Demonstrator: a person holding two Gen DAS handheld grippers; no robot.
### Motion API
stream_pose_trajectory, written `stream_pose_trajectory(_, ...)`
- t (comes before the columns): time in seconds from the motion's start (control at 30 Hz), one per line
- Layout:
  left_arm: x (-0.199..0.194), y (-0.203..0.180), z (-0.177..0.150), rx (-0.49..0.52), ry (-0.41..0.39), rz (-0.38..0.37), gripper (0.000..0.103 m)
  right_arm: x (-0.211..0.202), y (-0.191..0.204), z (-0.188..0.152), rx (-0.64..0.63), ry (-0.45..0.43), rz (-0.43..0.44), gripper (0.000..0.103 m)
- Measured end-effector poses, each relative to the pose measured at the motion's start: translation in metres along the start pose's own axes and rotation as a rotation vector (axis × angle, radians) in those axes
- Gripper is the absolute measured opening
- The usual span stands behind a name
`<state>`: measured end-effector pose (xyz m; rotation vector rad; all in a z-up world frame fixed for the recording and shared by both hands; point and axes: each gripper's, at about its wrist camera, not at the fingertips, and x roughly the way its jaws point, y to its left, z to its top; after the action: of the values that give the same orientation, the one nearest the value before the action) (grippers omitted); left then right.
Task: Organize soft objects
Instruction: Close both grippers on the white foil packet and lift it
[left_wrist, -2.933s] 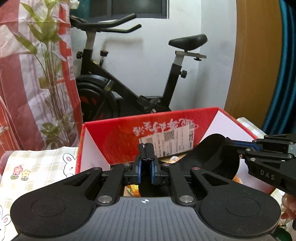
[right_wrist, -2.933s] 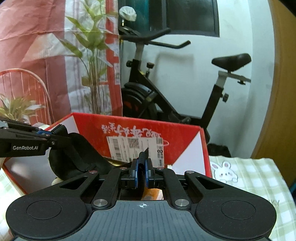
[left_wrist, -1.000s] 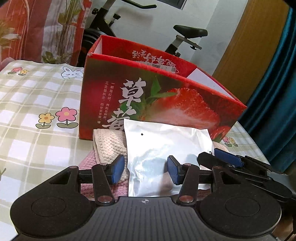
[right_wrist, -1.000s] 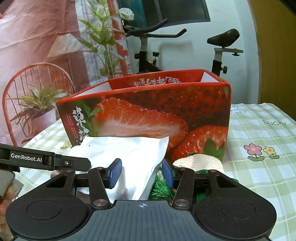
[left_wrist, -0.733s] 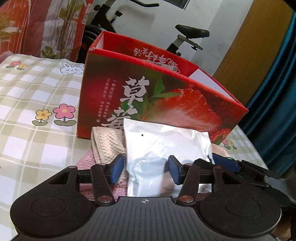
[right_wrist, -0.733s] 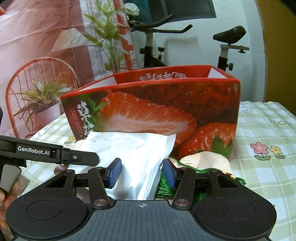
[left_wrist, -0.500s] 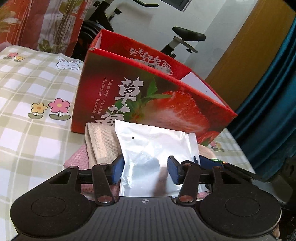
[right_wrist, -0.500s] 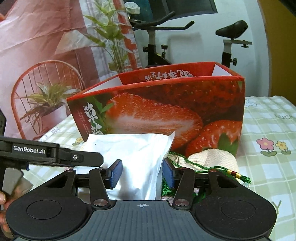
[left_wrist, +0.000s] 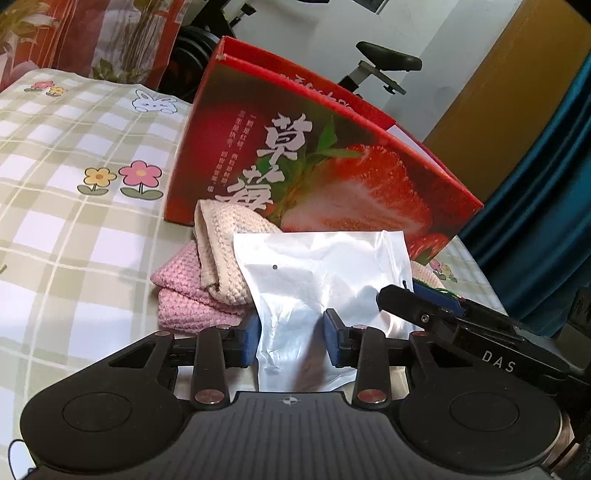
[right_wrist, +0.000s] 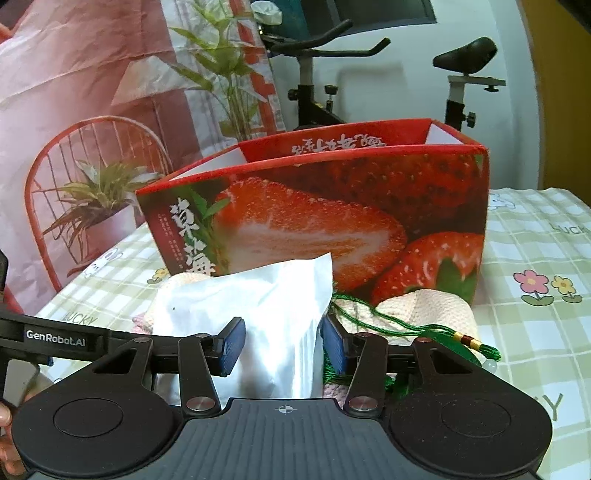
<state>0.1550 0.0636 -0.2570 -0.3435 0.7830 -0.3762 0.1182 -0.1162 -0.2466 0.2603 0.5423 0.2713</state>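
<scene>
A white plastic pouch (left_wrist: 325, 277) lies on knitted cloths in front of the red strawberry box (left_wrist: 332, 155). My left gripper (left_wrist: 291, 339) is open, its blue pads on either side of the pouch's near end. My right gripper (right_wrist: 282, 343) is open too, straddling the same pouch (right_wrist: 258, 306) from the other side. A cream knitted cloth (left_wrist: 221, 251) lies over a pink knitted cloth (left_wrist: 184, 299). Another cream knitted piece (right_wrist: 424, 310) and a green tasselled cord (right_wrist: 406, 332) lie to the right of the pouch. The right gripper shows in the left wrist view (left_wrist: 461, 317).
The strawberry box (right_wrist: 351, 221) stands open-topped on a checked tablecloth (left_wrist: 55, 184) with flower and rabbit prints. An exercise bike (right_wrist: 325, 74), a red wire chair (right_wrist: 74, 166) with a potted plant and a blue curtain (left_wrist: 546, 184) stand beyond the table.
Both grippers came out of the box, opened and dropped down in front of it. Over the last second they closed in around the white pouch, the left pads now nearer its sides.
</scene>
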Motion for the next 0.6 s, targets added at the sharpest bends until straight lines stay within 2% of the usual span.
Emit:
stream_pose_trajectory(0.27,0.001,0.002,-0.002,-0.015,0.002,-0.016,0.040,0.003,0.005,-0.002,0.017,0.059,0.071,0.042)
stream_pose_trajectory(0.43,-0.002,0.003,-0.006,-0.010,0.001,-0.020,0.040,0.001,0.002,-0.002,0.030,0.063,0.071,0.039)
stream_pose_trajectory(0.6,-0.002,0.007,-0.006,-0.052,0.006,-0.064,0.040,-0.004,0.014,0.004,-0.074,0.084,0.022,0.038)
